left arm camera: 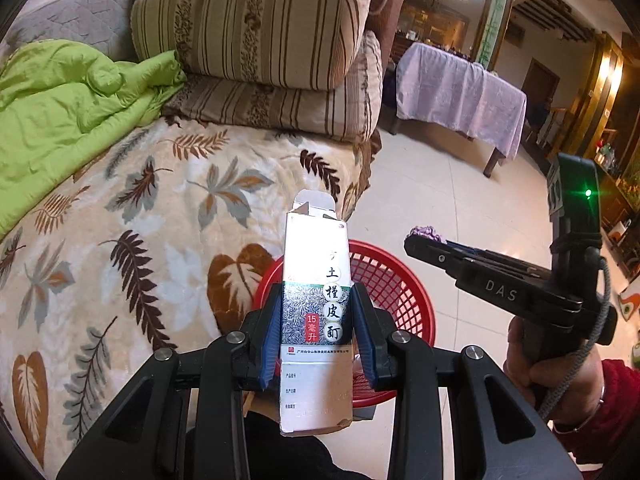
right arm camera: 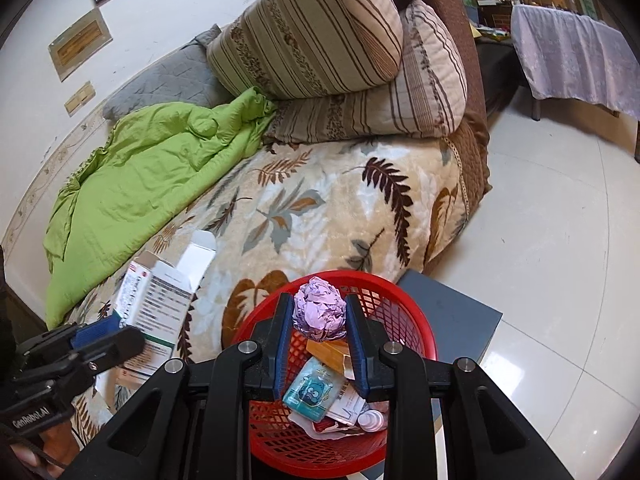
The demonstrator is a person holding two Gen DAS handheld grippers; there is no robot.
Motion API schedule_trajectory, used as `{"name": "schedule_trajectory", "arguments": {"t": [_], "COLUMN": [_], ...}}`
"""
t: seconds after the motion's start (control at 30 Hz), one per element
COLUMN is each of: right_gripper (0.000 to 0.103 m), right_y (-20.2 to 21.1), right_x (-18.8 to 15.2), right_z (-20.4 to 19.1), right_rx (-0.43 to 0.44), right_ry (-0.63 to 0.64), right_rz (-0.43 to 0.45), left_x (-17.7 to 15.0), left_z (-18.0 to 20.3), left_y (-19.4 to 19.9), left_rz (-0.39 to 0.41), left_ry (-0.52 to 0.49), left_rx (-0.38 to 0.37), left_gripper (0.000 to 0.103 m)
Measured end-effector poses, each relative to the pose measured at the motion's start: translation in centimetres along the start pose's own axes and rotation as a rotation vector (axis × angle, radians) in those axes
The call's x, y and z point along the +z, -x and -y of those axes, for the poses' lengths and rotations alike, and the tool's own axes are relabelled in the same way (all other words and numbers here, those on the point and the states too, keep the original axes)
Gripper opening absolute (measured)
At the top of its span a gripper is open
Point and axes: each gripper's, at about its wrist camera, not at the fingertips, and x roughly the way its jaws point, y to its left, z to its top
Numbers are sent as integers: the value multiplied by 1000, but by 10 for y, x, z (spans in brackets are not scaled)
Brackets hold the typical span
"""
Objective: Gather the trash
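**Both grippers loaded at the red basket**

The left gripper (left arm camera: 316,332) has its blue pads clamped on a tall medicine box (left arm camera: 316,320), top flap open, held upright at the edge of the leaf-print blanket (left arm camera: 140,208). Behind the box, at about one o'clock from it, sits the red basket (left arm camera: 384,280) on the floor beside the sofa. Over on the right, the right gripper (right arm camera: 320,344) pinches a crumpled purple paper ball (right arm camera: 319,309) between its fingers, directly above the basket's (right arm camera: 408,300) open mouth. Down inside lie a teal cartoon packet (right arm camera: 310,394), an orange wrapper (right arm camera: 328,354) and what looks like a small white bottle (right arm camera: 372,419), though it is half hidden. At eleven o'clock from the basket, a green quilt (right arm camera: 152,176) is bunched against the striped cushions (right arm camera: 308,28).
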Motion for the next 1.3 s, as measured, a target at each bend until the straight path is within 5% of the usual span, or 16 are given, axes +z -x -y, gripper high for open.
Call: {"name": "schedule_trajectory", "arguments": {"t": [0.4, 0.5, 0.6, 0.73, 0.93, 1.3], "right_gripper": [30, 52, 54, 56, 94, 103], "right_y": [-16, -22, -20, -10, 3, -4], "right_x": [-3, -4, -4, -1, 6, -19], "right_z": [12, 17, 21, 19, -4, -53], "right_rx": [-40, -63, -74, -110, -297, -464], "right_ry": [-36, -53, -64, -54, 21, 93], "right_rz": [-40, -67, -70, -38, 36, -4], "left_x": [3, 3, 3, 3, -6, -42], "left_z": [5, 4, 1, -5, -13, -61], "left_y": [-32, -37, -37, -32, -1, 42], "left_rz": [-44, -37, -20, -18, 75, 101], "left_ry": [-12, -20, -8, 14, -30, 46], "left_rx": [-23, -26, -36, -28, 121, 295], "left_gripper": [32, 49, 67, 69, 85, 91]}}
